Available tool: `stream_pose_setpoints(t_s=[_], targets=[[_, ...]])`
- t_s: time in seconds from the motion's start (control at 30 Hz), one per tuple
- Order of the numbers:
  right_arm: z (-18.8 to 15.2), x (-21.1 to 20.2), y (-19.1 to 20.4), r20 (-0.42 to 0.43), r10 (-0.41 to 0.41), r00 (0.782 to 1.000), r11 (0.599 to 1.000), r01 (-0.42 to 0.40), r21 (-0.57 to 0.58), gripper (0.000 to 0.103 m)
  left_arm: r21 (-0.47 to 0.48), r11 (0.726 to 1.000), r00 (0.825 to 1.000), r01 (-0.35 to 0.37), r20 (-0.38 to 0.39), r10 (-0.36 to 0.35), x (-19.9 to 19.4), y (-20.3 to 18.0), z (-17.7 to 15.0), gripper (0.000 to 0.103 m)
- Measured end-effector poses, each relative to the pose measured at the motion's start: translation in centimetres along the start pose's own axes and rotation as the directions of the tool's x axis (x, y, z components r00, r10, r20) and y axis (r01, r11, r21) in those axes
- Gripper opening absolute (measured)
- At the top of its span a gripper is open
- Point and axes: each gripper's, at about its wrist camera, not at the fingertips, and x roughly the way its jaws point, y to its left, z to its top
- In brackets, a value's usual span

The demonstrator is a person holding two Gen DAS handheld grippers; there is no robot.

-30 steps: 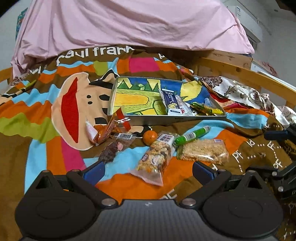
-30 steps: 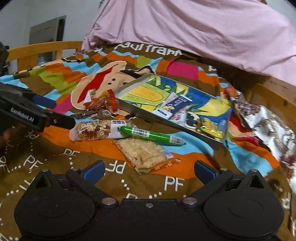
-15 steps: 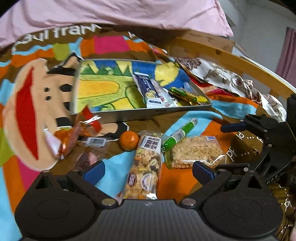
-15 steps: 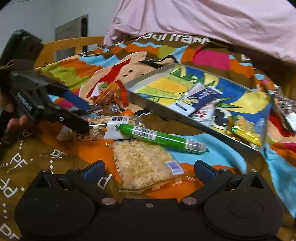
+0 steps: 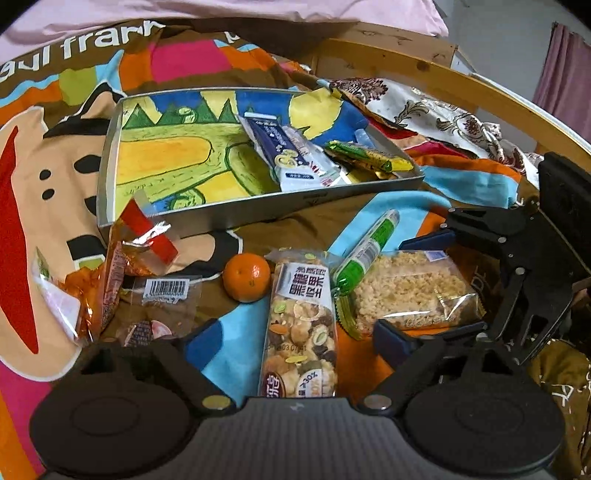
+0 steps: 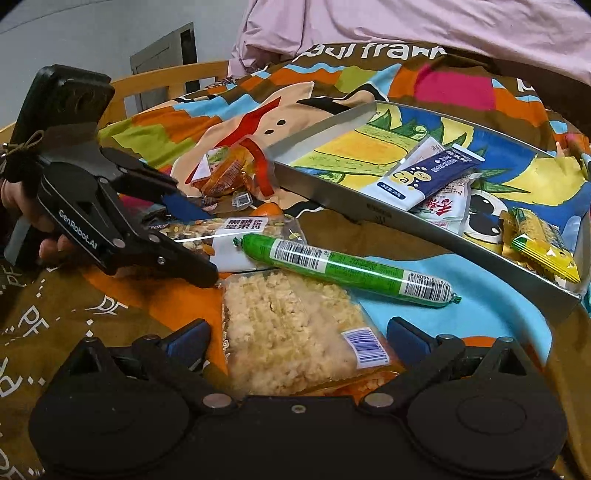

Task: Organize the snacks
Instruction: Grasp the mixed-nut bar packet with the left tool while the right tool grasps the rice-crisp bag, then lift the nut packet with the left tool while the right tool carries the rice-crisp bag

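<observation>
Bed blanket [image 5: 303, 225] | nut bar [image 5: 301, 332] between closing left jaws, untouched

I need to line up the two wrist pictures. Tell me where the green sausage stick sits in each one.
Left wrist: green sausage stick right of centre, slanting up to the right, between the nut bar and the rice crisp pack.
Right wrist: centre, lying almost level behind the rice crisp pack.
Shared landmark: the metal tray behind it.

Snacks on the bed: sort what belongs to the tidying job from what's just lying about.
Job:
nut bar
crispy rice pack
green sausage stick
mandarin
orange wrappers
metal tray

Lying about:
cartoon blanket
floral cloth
pink sheet
</observation>
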Motion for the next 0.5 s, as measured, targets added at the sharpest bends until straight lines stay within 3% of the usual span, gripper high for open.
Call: stream_pose_setpoints(t_s=[0.17,0.27,0.5], targets=[[0.0,-0.2,0.6,-0.002,-0.02,1.0,1.0,0.02,-0.008,0.09,-0.005,1.0,1.0,0.001,-0.002,-0.001,0.0,-0.4,-0.2,0.065],[0.0,-0.5,1.2,-0.011,-0.044,0.999,0.999,0.044,0.01,0.083,-0.02,0.999,0.999,-0.047,-0.011,0.047,-0.2,-1.0,0.0,0.057],[-0.3,-1.8,3.0,-0.037,-0.124,0.992,0.989,0.127,0.079,0.081,-0.165,0.974,0.987,-0.158,-0.012,0.158,-1.1,-2.3,-0.4,0.041]])
